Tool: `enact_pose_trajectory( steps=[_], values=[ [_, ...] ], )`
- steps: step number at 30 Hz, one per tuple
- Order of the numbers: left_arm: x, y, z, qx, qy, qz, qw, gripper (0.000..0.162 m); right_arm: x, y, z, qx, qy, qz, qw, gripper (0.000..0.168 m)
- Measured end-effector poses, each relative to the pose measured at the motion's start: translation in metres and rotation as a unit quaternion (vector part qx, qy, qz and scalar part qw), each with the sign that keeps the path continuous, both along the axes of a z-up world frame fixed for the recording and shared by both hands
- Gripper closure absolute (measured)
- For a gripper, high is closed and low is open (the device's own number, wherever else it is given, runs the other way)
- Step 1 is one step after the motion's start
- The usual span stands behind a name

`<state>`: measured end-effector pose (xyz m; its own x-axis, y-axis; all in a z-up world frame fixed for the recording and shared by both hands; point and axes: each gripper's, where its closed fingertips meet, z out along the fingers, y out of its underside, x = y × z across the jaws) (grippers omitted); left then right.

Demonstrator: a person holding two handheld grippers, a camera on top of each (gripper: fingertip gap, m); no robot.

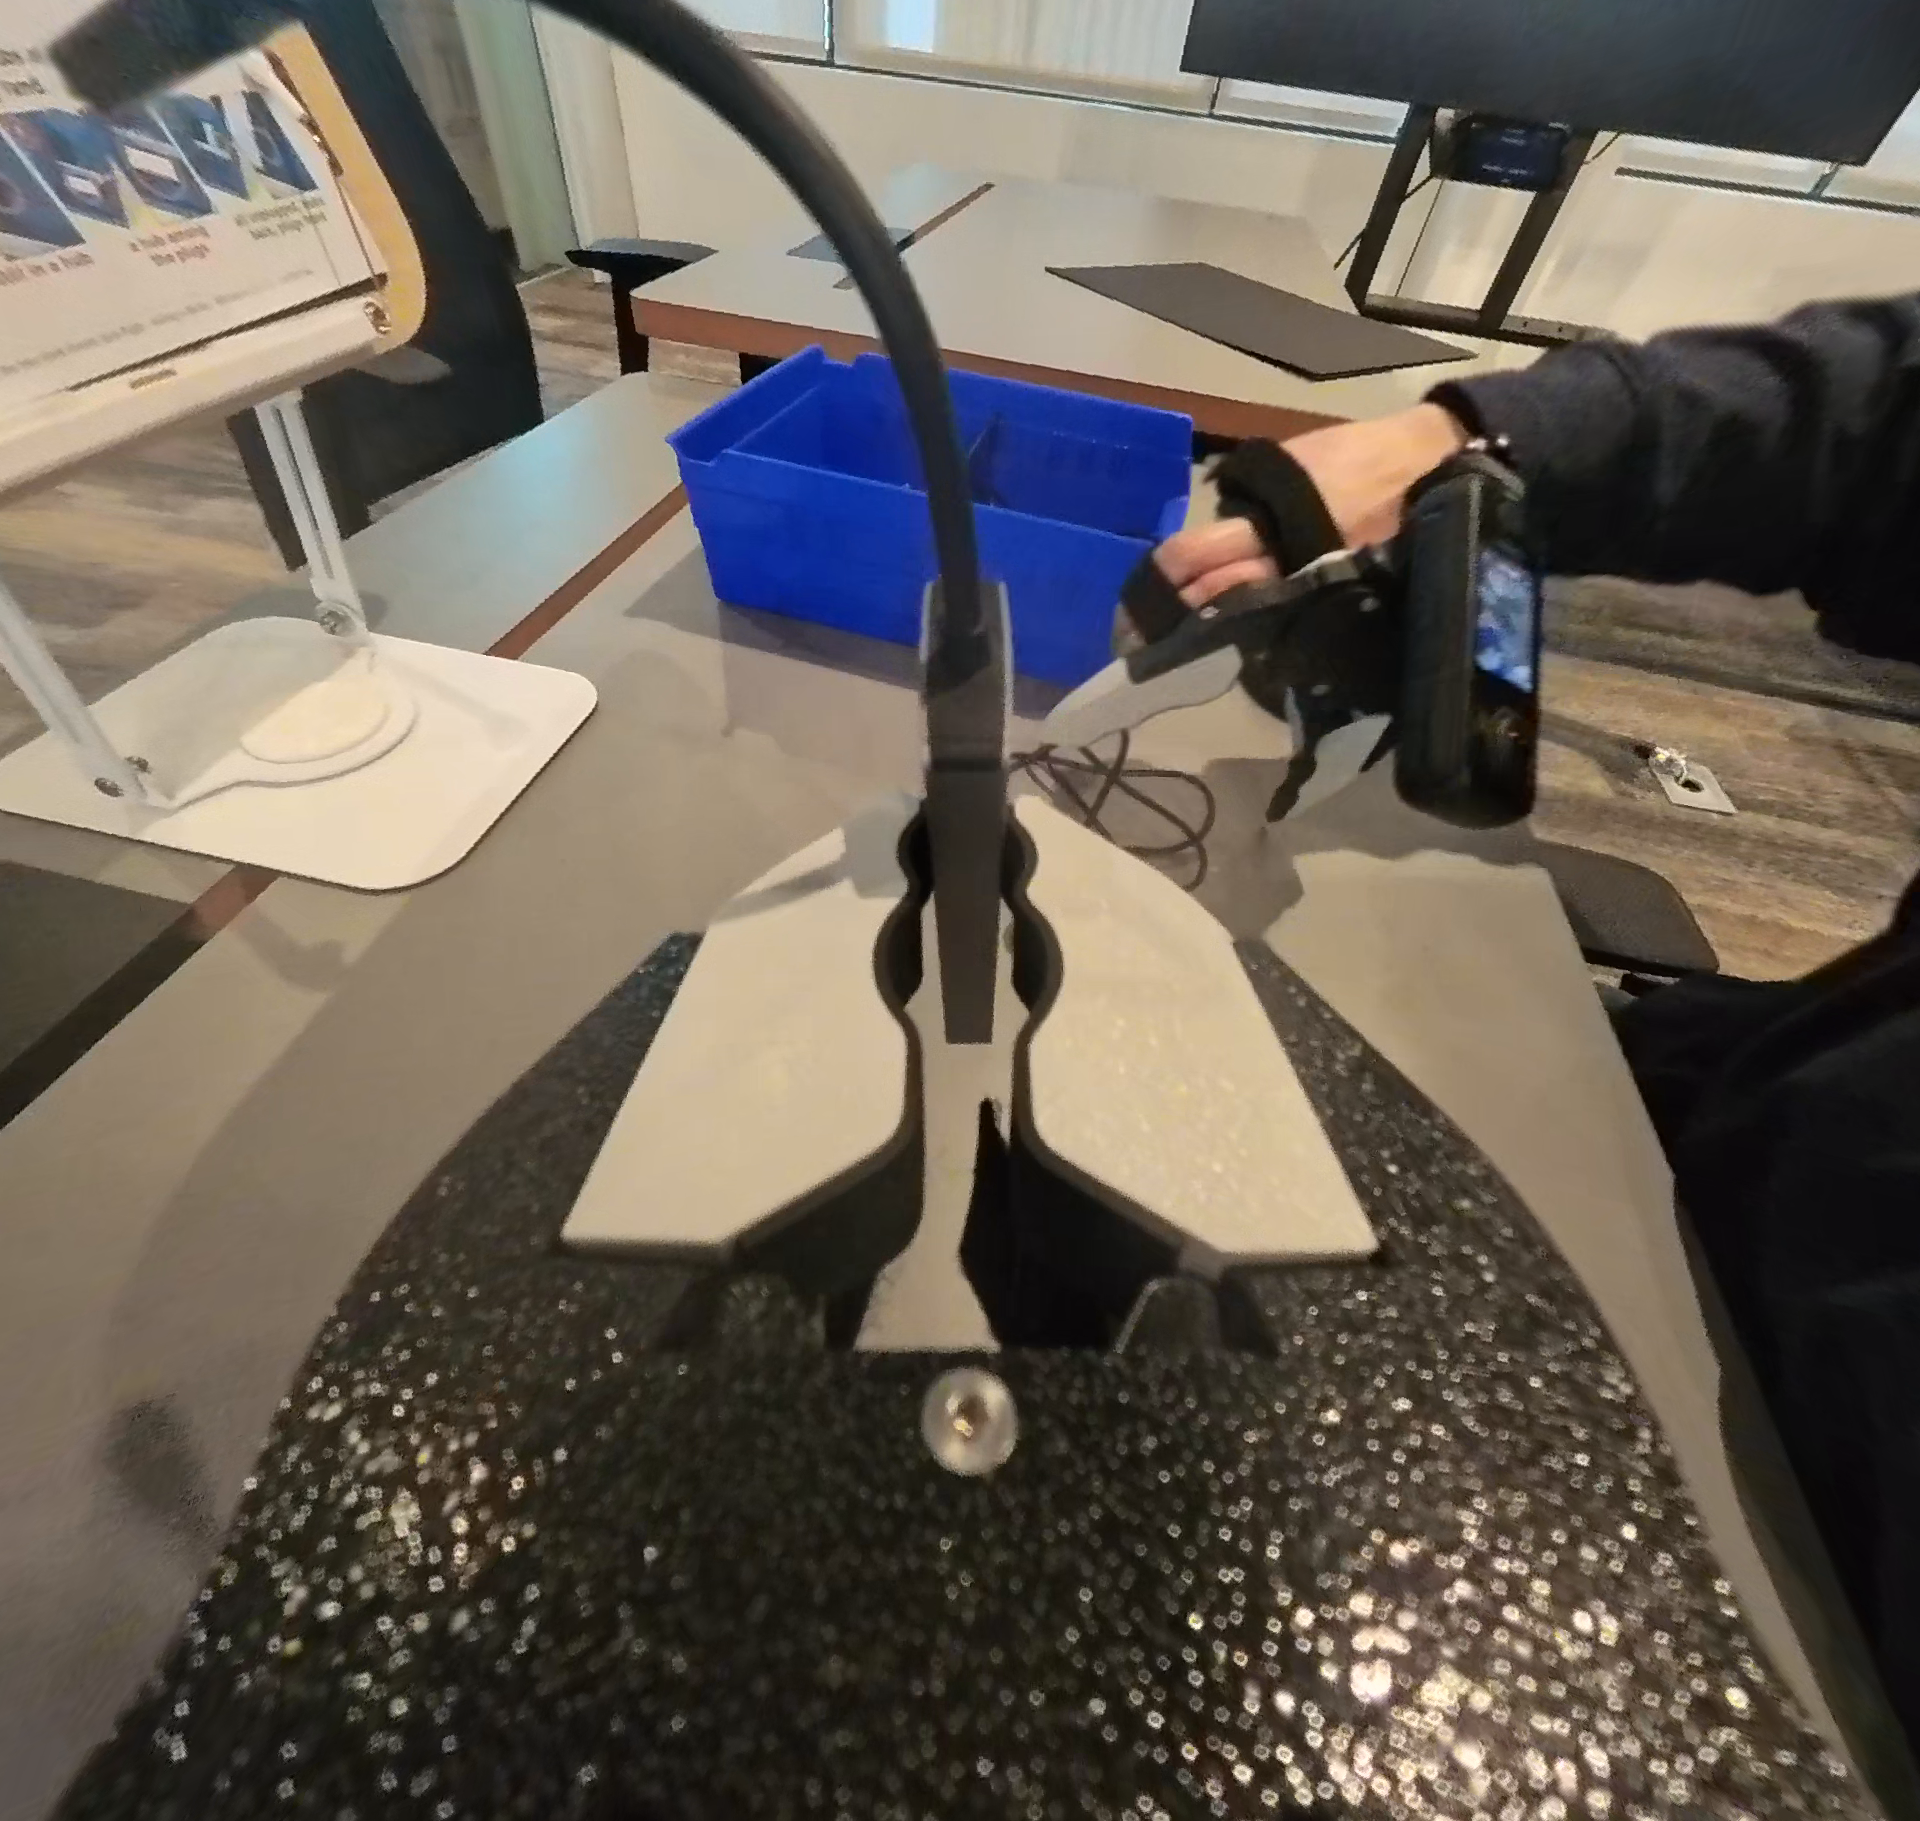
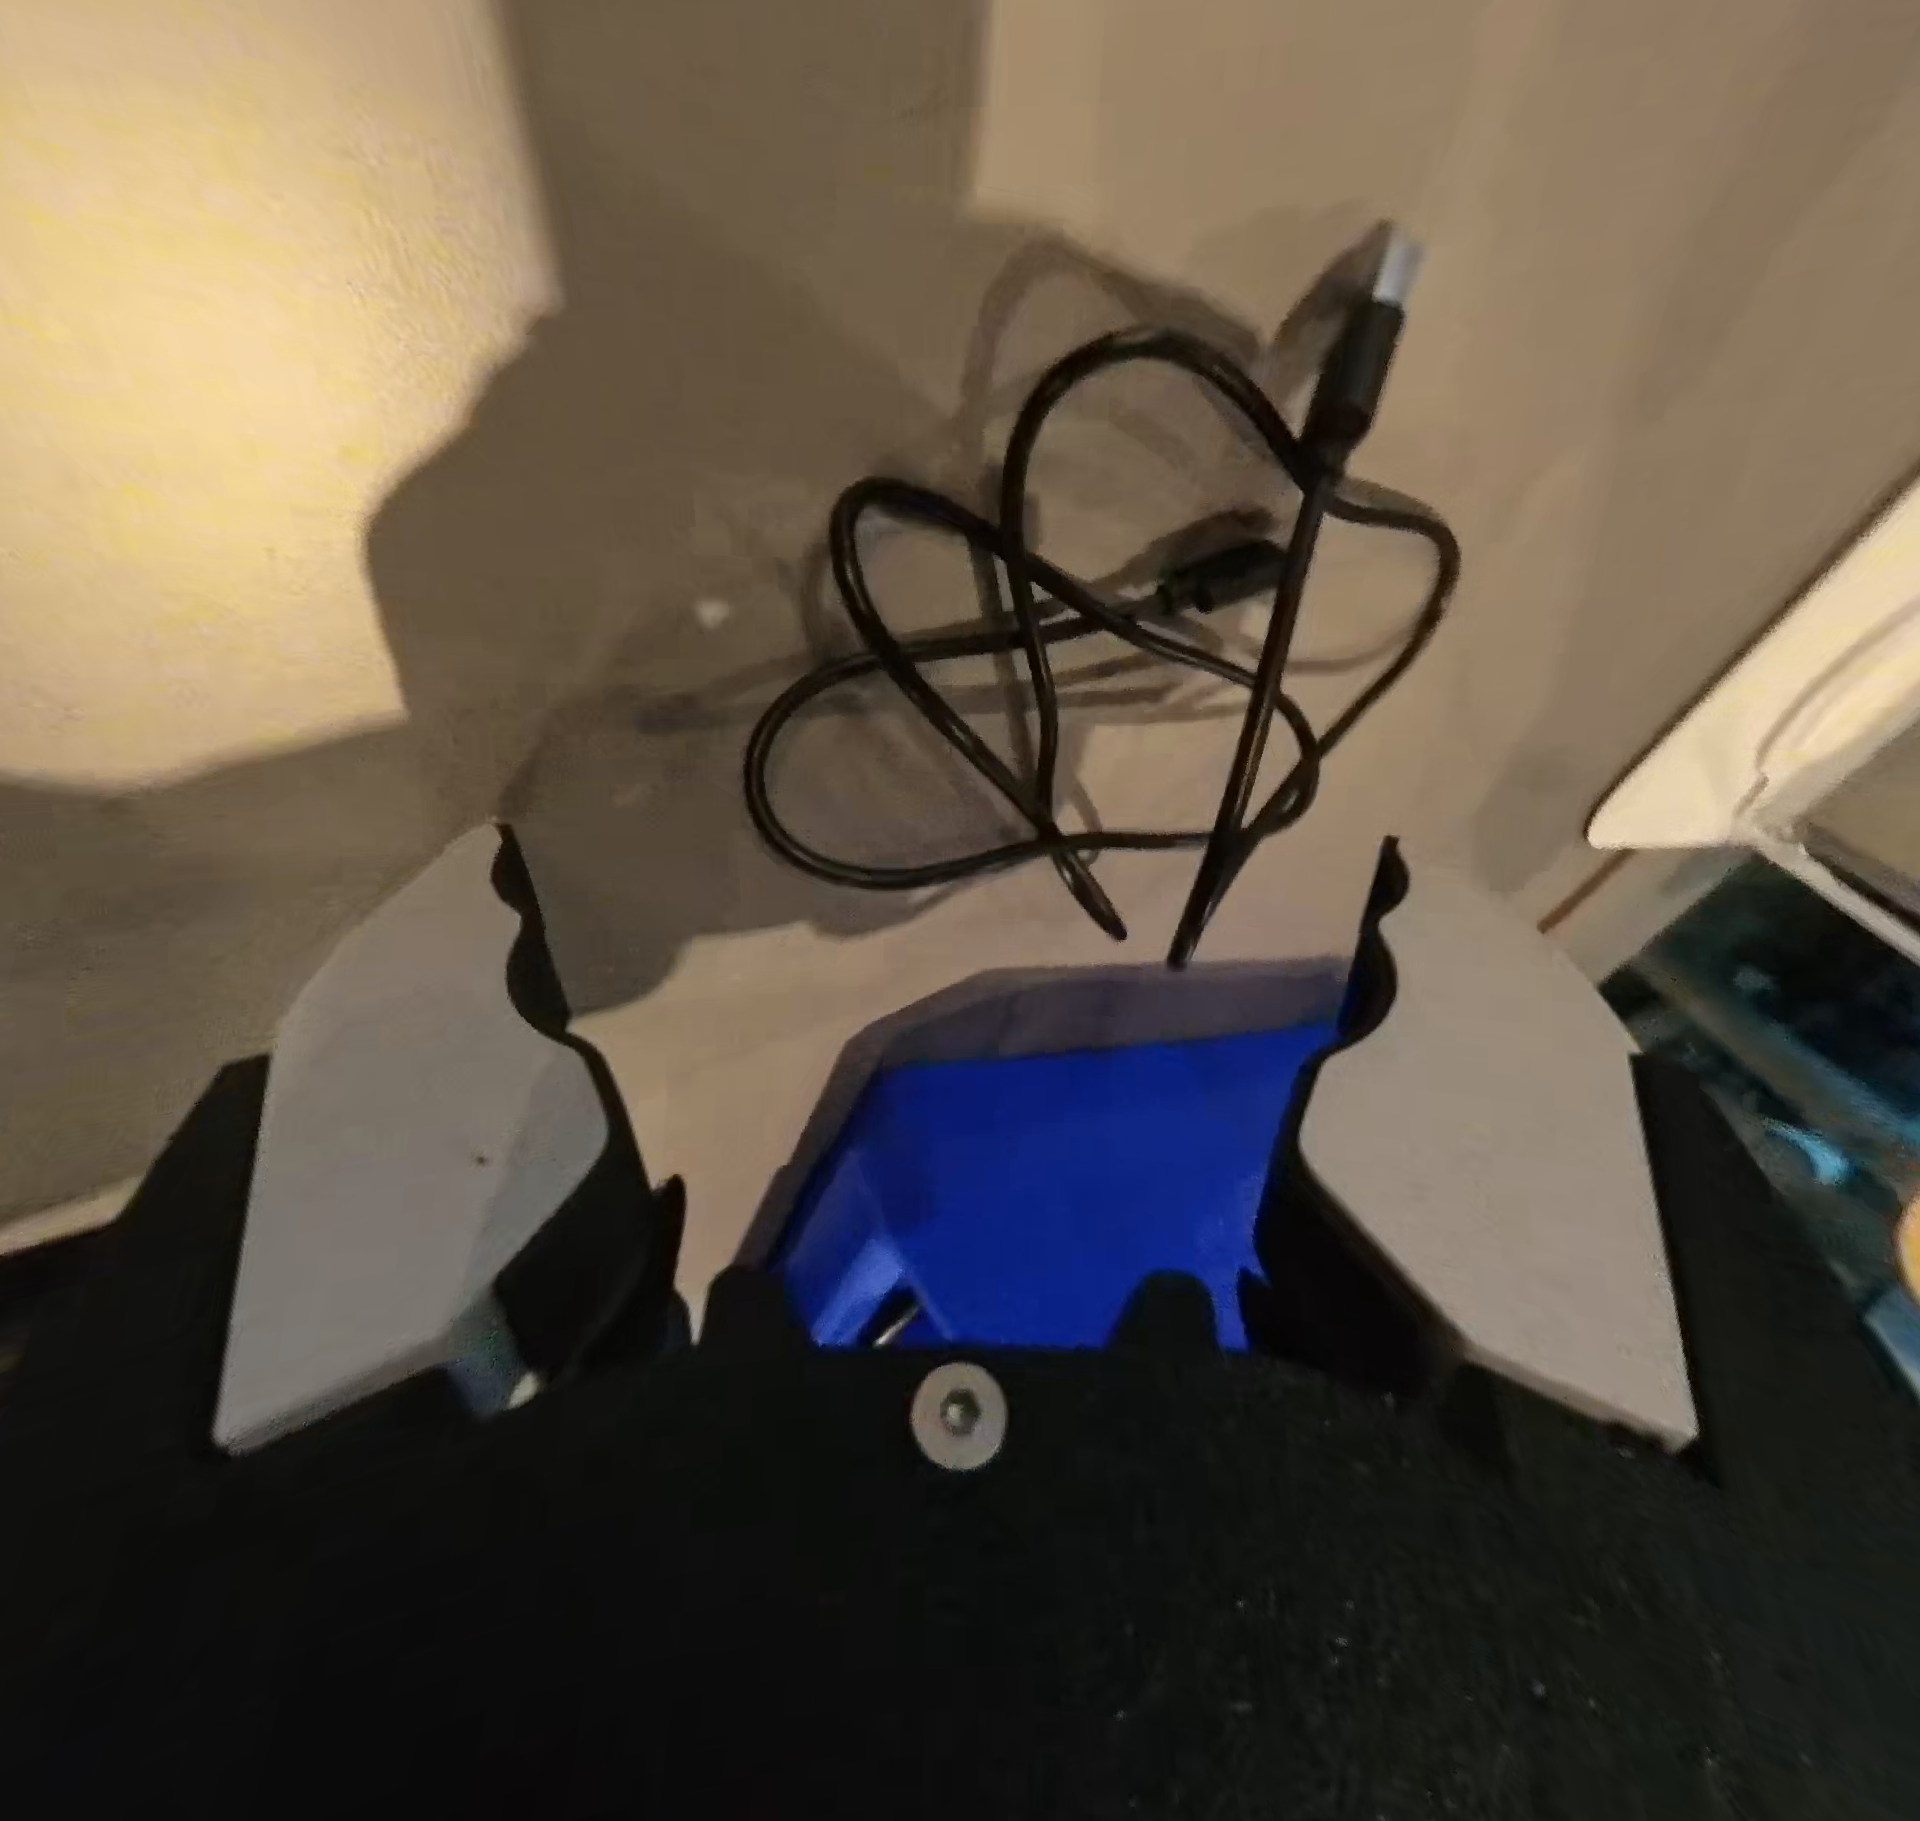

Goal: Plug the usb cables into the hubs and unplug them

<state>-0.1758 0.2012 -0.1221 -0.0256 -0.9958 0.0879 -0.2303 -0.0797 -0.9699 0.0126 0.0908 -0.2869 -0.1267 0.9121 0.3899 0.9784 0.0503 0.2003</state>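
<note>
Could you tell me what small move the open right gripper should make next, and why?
Probably lower the right gripper onto the silver-tipped USB plug of the tangled thin black cable on the grey table. Its jaws are open and empty, while the left gripper is shut on the slim dark hub with a thick black lead.

the left gripper (image 1: pixel 966 763) has two flat grey fingers (image 1: pixel 748 1075) with wavy black inner edges, fixed to a black mount flecked with glitter, one silver screw (image 1: pixel 966 1437) at its middle. the right gripper (image 2: pixel 945 940) looks the same; its mount seems plain black, though the view is blurred. from the left wrist view it carries a black camera body (image 1: pixel 1465 649), and the person wears a dark sleeve (image 1: pixel 1714 462) and a black strap (image 1: pixel 1283 493).
</note>
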Motion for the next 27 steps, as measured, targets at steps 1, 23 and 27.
enact_pose_trajectory(
  steps=[1,23,27],
  values=[
    [0.0,-0.001,-0.001,0.001,0.002,-0.002,1.0,0.15,-0.001,0.002,-0.003,-0.019,-0.005,0.008,1.0,0.027],
    [0.006,-0.013,-0.009,0.008,0.025,-0.034,0.999,0.15,-0.012,0.024,-0.007,-0.026,0.029,-0.057,0.998,0.162],
    [0.004,-0.01,-0.005,0.004,0.013,-0.03,0.999,0.15,-0.022,0.03,0.044,0.067,0.085,-0.06,0.992,0.162]
  ],
)
